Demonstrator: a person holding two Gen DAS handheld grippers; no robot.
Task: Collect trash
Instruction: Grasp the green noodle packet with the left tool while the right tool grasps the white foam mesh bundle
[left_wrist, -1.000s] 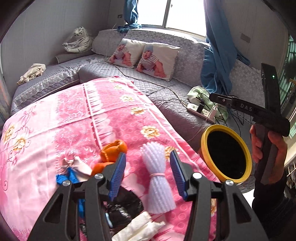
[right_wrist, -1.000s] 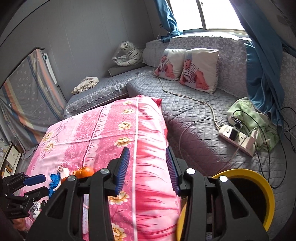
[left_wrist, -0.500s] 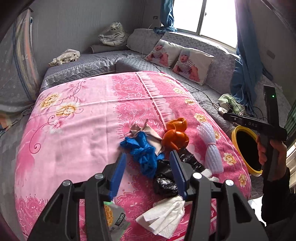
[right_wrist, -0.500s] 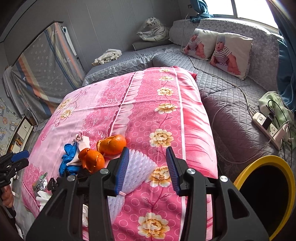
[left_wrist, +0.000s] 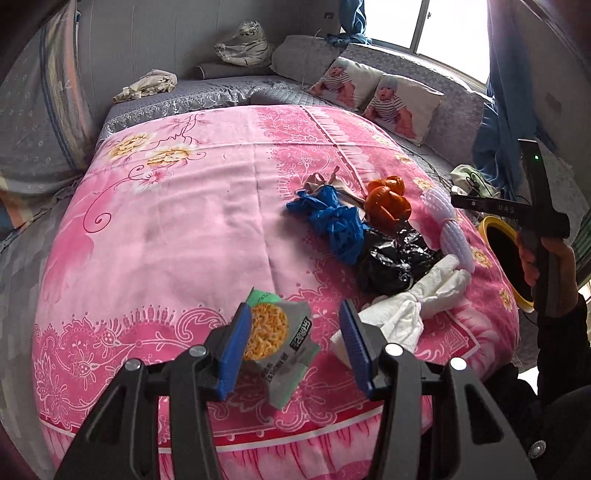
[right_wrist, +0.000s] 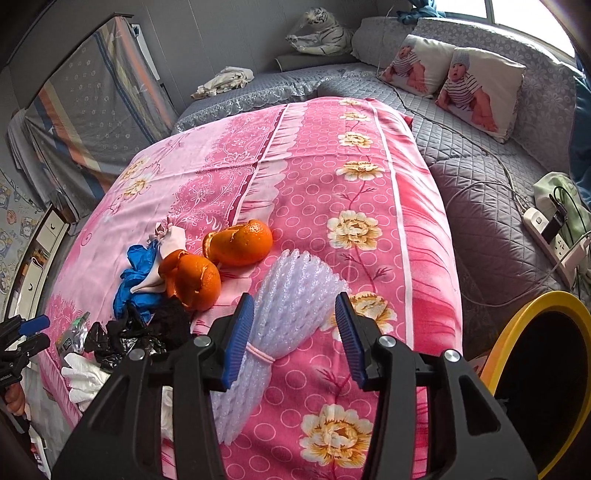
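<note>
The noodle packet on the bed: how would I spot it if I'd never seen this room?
Find the pink flowered bedspread and go to its near edge, left of the trash pile. There a flat grey-green noodle packet lies between the left gripper's open blue fingers. Unlike the crumpled white tissue and black bag nearby, it has printed yellow noodles.

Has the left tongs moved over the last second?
Yes. The left tongs swung left, away from the yellow-rimmed bin and white foam net bundle they framed earlier; now open, they frame the green noodle wrapper near the pink blanket's front edge.
</note>
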